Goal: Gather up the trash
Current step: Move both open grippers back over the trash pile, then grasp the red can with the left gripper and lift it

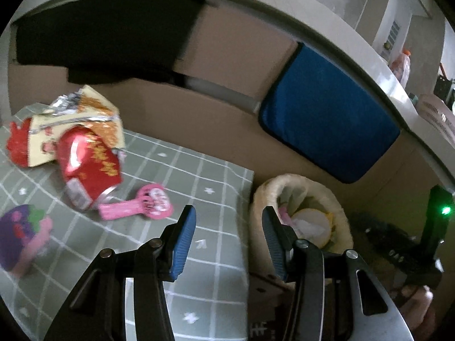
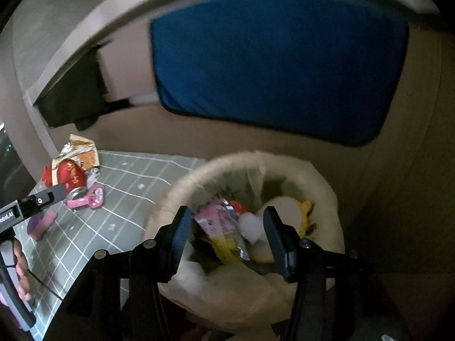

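Observation:
A cream trash basket lined with a bag stands beside the table and holds several wrappers, a pink packet and a yellow-rimmed lid. My right gripper is open and empty just above its mouth. On the grey grid tablecloth lie a red crushed can, a yellow snack bag, a pink wrapper and a purple packet. My left gripper is open and empty over the table's right edge, right of the pink wrapper. The basket also shows in the left wrist view.
A tan sofa with a blue cushion and a black cloth runs behind the table. A black stand with a green light is at the right. The left gripper's body shows at the right wrist view's left edge.

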`<state>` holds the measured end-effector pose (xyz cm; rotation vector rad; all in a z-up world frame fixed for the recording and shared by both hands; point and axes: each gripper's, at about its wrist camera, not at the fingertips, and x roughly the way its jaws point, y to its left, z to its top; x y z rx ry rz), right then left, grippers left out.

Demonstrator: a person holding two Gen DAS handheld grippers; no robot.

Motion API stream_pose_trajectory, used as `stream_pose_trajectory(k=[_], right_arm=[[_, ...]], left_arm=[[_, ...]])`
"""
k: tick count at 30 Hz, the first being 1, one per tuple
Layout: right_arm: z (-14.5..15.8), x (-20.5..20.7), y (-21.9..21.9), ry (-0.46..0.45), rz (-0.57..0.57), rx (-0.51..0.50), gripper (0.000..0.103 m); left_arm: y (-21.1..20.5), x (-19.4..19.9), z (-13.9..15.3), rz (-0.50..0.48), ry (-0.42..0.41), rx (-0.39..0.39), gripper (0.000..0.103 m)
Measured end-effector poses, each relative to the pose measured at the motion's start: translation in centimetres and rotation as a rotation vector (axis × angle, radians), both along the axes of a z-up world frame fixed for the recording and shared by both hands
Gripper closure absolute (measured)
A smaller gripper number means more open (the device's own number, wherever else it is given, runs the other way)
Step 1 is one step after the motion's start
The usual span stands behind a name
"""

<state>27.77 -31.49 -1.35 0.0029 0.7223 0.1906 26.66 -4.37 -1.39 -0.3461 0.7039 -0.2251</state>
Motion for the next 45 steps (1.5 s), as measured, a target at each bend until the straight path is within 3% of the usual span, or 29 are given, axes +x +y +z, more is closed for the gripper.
stream_pose_trajectory(k=[6,14,18,22,27,32,38,41,45], right_arm=[[2.3,-1.2,3.6,-0.058,0.020,0.000,0.052],[3.1,-1.6,10.6,-0.044,0.149,-0.008,0.052],[3.4,-1.5,14.3,-0.048,0.192,-0.021,0.052],[3.3,-1.0,16.2,-0.022,0.232,0.059,0.052],[2.1,0.0,18.3,0.036,0.275,0.096,0.052],[1.2,0.5,20.0,0.058,0.314,0.052,0.052],[0.4,1.3,18.9,0.046,0.293,0.048,0.052],[-0.2,2.0,17.4,0.067,0.279,0.068,0.052],[-1.1,2.8,15.2,0.089,0.252,0.105,0.052]], left_arm=[[3.8,-2.5,0.9,0.079,-0.042,0.046,0.054],[10.7,-6.0,1.7,0.219,-0.083,0.009,0.054],[15.5,-7.0,1.0,0.304,-0.058,-0.042,0.054],[19.7,-7.7,-0.2,0.381,-0.029,-0.078,0.054],[22.5,-7.0,-1.1,0.375,-0.010,-0.119,0.054],[22.4,-5.3,-1.8,0.317,0.021,-0.138,0.054],[20.2,-1.2,-3.1,0.224,0.077,-0.215,0.053],[19.0,1.3,-4.0,0.225,0.108,-0.187,0.053],[18.3,4.6,-5.4,0.250,0.157,-0.227,0.052]])
